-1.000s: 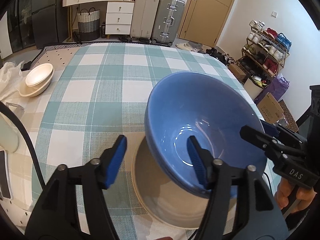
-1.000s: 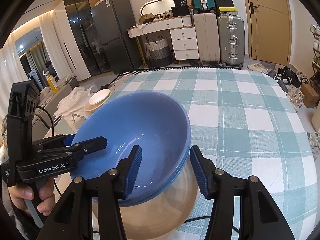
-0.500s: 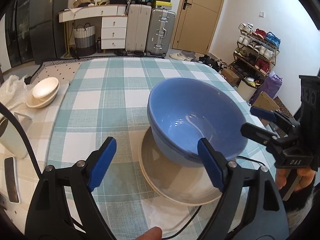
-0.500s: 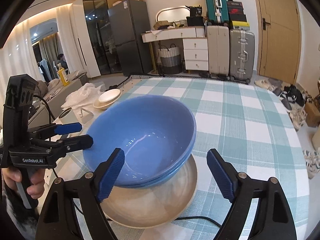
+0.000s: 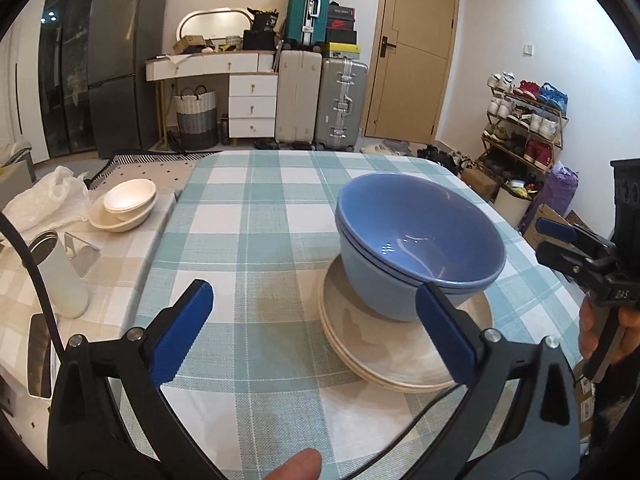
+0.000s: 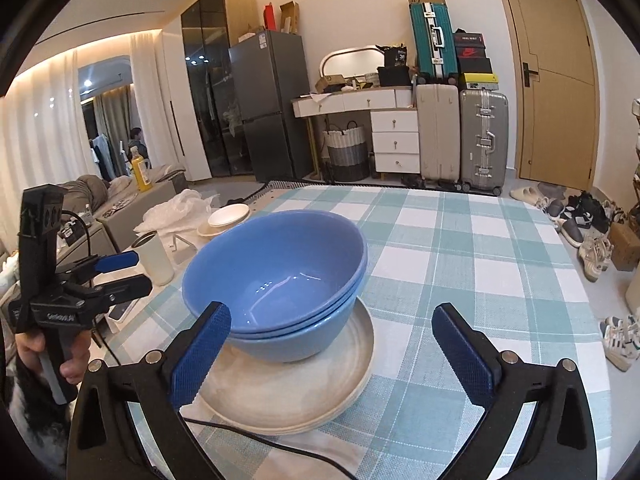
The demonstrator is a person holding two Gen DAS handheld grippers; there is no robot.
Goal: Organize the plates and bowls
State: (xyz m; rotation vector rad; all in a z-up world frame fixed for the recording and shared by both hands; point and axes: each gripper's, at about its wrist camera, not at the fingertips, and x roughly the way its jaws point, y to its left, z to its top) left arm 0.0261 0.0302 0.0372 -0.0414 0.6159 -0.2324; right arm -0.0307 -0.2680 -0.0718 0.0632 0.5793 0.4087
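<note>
Two blue bowls sit nested, upright, on a stack of beige plates lying on the checked tablecloth. The left gripper has just been opening and its jaws stand spread wide with nothing between them, its right finger just in front of the bowls; the right gripper has also just been opening, jaws wide, clear of the bowls. Two white bowls sit nested near the table's left edge beside a plastic bag
</note>
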